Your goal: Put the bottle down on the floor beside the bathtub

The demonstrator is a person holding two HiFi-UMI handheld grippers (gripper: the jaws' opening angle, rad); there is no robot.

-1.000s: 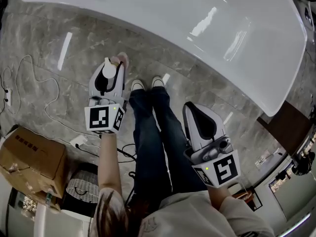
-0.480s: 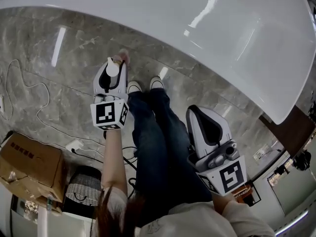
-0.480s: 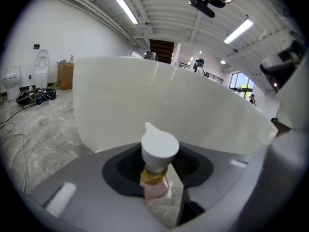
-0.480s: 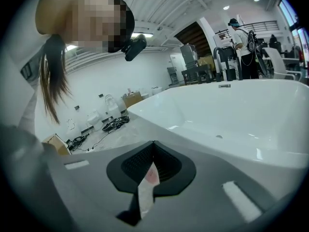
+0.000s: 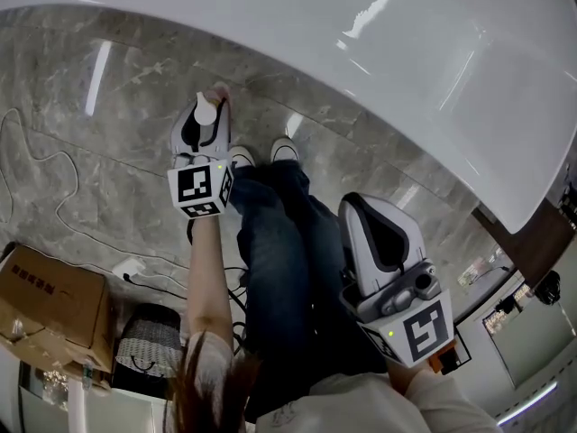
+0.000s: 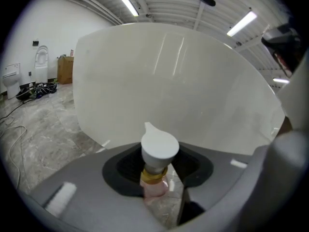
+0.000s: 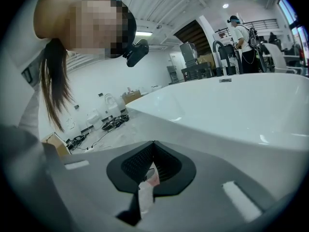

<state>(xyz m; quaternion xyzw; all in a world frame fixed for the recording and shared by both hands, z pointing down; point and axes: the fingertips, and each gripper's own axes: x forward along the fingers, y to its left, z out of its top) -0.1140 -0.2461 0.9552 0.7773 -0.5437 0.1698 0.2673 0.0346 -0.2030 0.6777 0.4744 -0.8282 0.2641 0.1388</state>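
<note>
The bottle (image 6: 156,164) has a white cap, a gold collar and a pale pink body. My left gripper (image 6: 157,173) is shut on it just below the collar, holding it upright in front of the white bathtub (image 6: 169,91). In the head view the bottle's cap (image 5: 206,113) shows at the tip of the left gripper (image 5: 206,132), low over the grey marble floor (image 5: 117,142) close to the bathtub (image 5: 406,70) wall. My right gripper (image 5: 376,226) hangs over the person's right leg, jaws closed together with nothing in them. In the right gripper view (image 7: 151,167) only floor shows through the slit.
The person's legs and white shoes (image 5: 261,155) stand just right of the bottle. Cables (image 5: 50,197) trail across the floor at left. A cardboard box (image 5: 54,300) and a woven basket (image 5: 149,339) sit at lower left. Another person (image 7: 240,35) stands beyond the tub.
Both grippers have sunk toward the floor. The left one, still holding the bottle, now sits closer to the tub wall. The right gripper stays shut and empty.
</note>
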